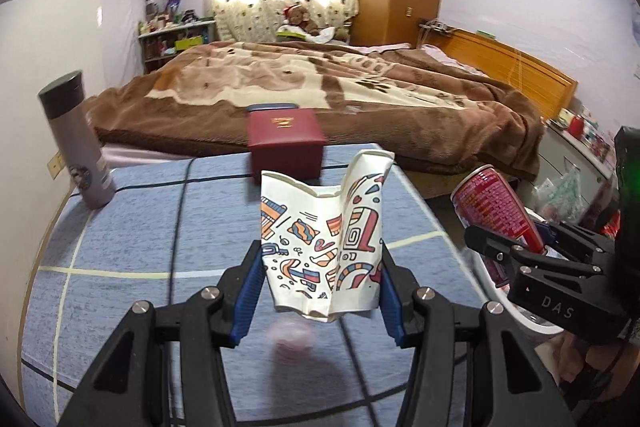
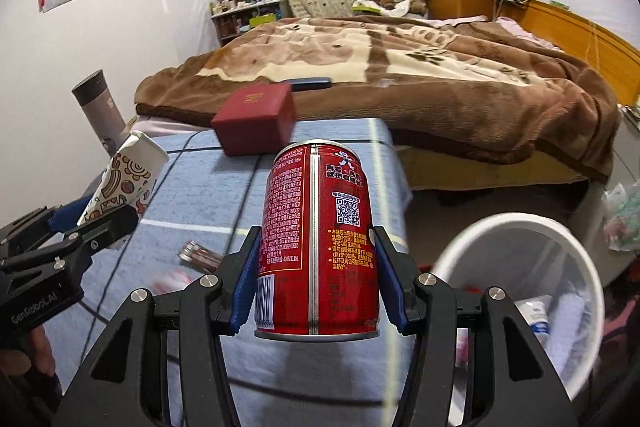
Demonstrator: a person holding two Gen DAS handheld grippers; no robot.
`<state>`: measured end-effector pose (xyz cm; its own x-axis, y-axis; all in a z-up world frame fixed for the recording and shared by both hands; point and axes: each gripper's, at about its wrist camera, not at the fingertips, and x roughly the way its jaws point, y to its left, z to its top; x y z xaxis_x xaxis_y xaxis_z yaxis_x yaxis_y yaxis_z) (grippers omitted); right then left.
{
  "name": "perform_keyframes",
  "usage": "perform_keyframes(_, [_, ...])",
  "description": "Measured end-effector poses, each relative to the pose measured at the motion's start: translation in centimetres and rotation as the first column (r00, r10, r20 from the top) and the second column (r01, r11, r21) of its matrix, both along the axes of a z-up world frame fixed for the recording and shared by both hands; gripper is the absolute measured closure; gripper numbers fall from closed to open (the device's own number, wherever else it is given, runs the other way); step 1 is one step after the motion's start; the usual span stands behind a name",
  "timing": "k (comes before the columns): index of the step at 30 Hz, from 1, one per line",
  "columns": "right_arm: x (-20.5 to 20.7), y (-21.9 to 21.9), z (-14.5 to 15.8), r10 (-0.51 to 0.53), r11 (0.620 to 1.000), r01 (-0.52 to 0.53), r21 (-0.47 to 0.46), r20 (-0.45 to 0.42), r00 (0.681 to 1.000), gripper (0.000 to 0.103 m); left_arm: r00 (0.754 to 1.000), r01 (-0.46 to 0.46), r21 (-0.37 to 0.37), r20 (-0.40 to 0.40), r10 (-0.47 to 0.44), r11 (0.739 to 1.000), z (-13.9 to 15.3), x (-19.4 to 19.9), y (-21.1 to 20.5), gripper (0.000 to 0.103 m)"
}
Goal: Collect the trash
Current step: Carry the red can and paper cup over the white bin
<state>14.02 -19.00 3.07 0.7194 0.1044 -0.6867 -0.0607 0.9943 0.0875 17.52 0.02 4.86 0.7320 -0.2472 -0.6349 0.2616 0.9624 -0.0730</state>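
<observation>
My left gripper (image 1: 322, 259) is shut on a crushed white paper cup (image 1: 320, 239) with a colourful pattern, held upright above the blue checked tabletop (image 1: 132, 247). My right gripper (image 2: 316, 251) is shut on a red drink can (image 2: 316, 247), also upright and lifted off the table. Each gripper shows in the other's view: the can (image 1: 494, 207) at the right, the paper cup (image 2: 128, 183) at the left. A white round bin (image 2: 520, 287) stands on the floor at the lower right, beside the table, with some rubbish in it.
A dark red box (image 1: 285, 143) sits at the table's far edge and a grey flask (image 1: 76, 139) at its far left. Small wrappers (image 2: 200, 255) lie on the cloth. Behind the table is a bed with a brown blanket (image 1: 320, 87). A plastic bag (image 2: 624, 215) lies at the right.
</observation>
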Motion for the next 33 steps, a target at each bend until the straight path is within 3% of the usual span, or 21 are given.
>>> perform_keyframes(16, [-4.3,-10.0,-0.4,-0.184,0.983,0.184,-0.015,-0.009,0.983,0.049,0.977,0.212,0.004,-0.009,-0.212,0.977,-0.1,-2.7,-12.7,0.049])
perform_keyframes(23, [-5.1,-13.7,-1.5,-0.248,0.969,0.247,-0.031,-0.045,0.968,0.049,0.955,0.288,-0.015,-0.065,-0.288,0.958,-1.4,-2.5,-17.8,0.049])
perform_keyframes(33, [-4.3,-17.7,-4.2,-0.297,0.955,0.294,-0.041,-0.138,0.945,0.049,0.936,0.330,0.021,-0.135,-0.325,0.944,-4.2,-1.9,-23.0,0.048])
